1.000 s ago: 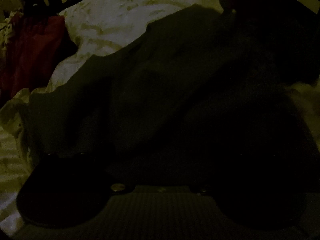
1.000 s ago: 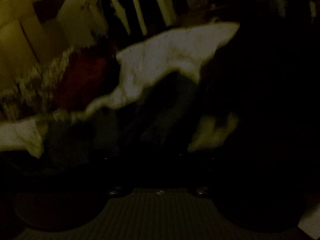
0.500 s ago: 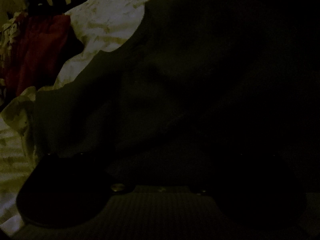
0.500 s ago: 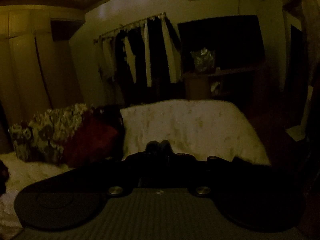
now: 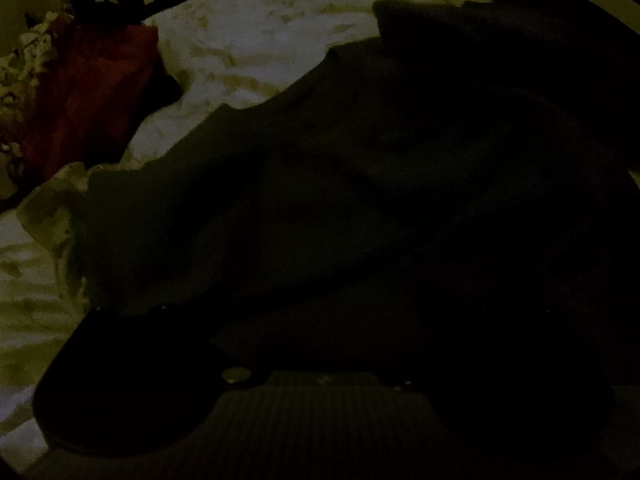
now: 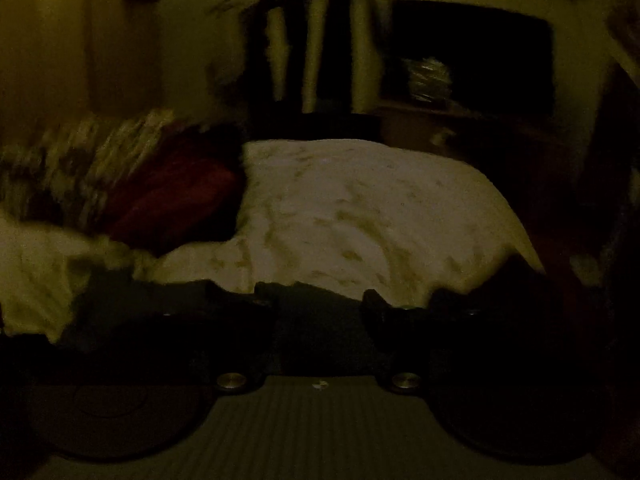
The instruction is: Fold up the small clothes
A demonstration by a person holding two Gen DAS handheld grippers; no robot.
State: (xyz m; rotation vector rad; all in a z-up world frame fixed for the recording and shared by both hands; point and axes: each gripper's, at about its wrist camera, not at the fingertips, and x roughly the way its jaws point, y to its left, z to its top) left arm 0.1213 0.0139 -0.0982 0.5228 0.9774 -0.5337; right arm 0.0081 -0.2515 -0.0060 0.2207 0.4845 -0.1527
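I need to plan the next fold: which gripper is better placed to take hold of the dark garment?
Probably right. The right gripper has just opened its jaws, nothing between them, above the dark garment on the pale bedspread. The left gripper's jaws are lost in darkness against the cloth.

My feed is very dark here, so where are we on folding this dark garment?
Done: the right gripper has just opened, nothing between its fingers. In hand: the dark garment lies bunched on the pale floral bedspread; the left gripper's grip is too dark to judge. Left: no neat fold visible; smoothing and folding remain.
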